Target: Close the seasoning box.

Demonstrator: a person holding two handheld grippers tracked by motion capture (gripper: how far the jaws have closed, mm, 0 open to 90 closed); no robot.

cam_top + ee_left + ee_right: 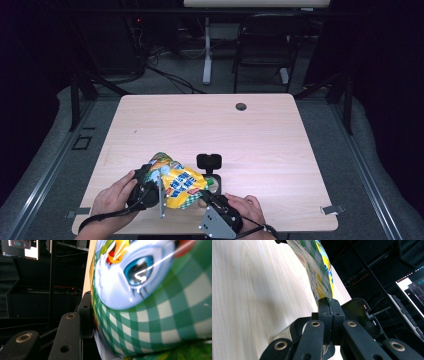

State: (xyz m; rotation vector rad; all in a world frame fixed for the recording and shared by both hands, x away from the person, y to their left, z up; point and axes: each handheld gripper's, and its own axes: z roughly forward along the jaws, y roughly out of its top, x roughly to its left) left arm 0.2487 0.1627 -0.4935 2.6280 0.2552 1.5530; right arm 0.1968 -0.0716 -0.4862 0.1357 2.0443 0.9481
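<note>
Bag (177, 184) hangs between my two grippers, above the table's (280, 150) near edge; my left gripper (145, 185) clamps its wide end; my right gripper (210, 199) pinches its edge, jaws together.

A pale wooden table (260, 135) fills the middle of the scene. Near its far edge sits a small round cable hole (241, 106). On the table's near half, a small black device (209, 162) stands upright. Beyond the table's far edge there's a black chair (265, 45), a white desk leg (207, 50) left of it, and cables (165, 70) on the floor.
</note>
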